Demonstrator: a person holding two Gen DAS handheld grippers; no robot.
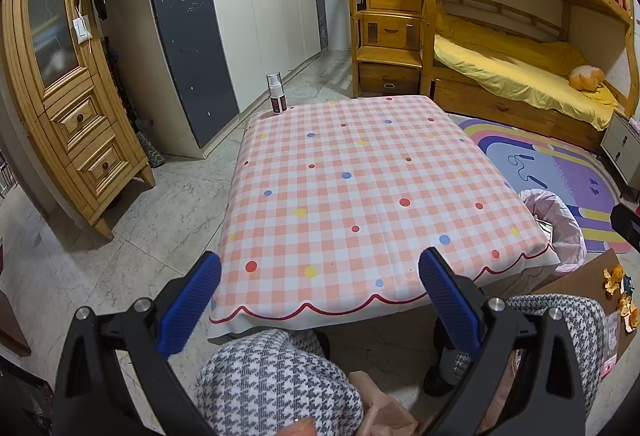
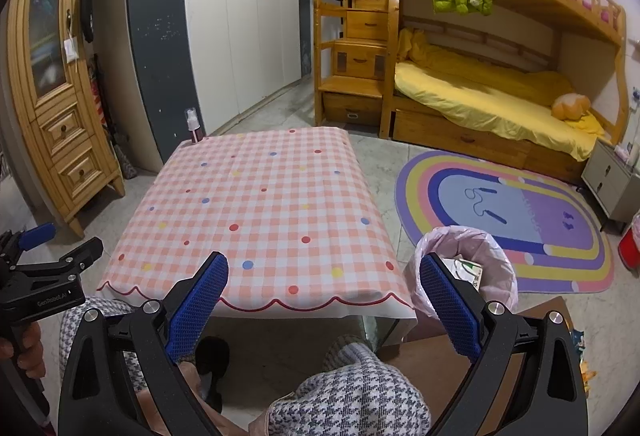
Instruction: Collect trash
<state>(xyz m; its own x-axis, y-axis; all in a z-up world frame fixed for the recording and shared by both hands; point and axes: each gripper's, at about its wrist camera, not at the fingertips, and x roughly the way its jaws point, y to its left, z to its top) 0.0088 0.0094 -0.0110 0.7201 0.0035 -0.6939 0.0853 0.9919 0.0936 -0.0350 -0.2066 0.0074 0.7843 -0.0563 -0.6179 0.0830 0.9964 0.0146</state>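
Left hand-held gripper (image 1: 320, 300) and right hand-held gripper (image 2: 324, 300): jaws apart, holding nothing, above pink-checked tabletop (image 2: 256, 204). Pink-lined trash bin (image 2: 496, 268) beside it.

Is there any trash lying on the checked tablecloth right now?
No, the tablecloth carries only a spray bottle at its far corner.

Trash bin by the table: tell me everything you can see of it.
The trash bin stands upright on the floor at the table's near right corner, partly on the rainbow rug's edge. A thin, crinkled pink plastic liner is folded over its rim, hiding the bin itself. It is open, with a printed white-and-green carton inside. Neither claw touches it.
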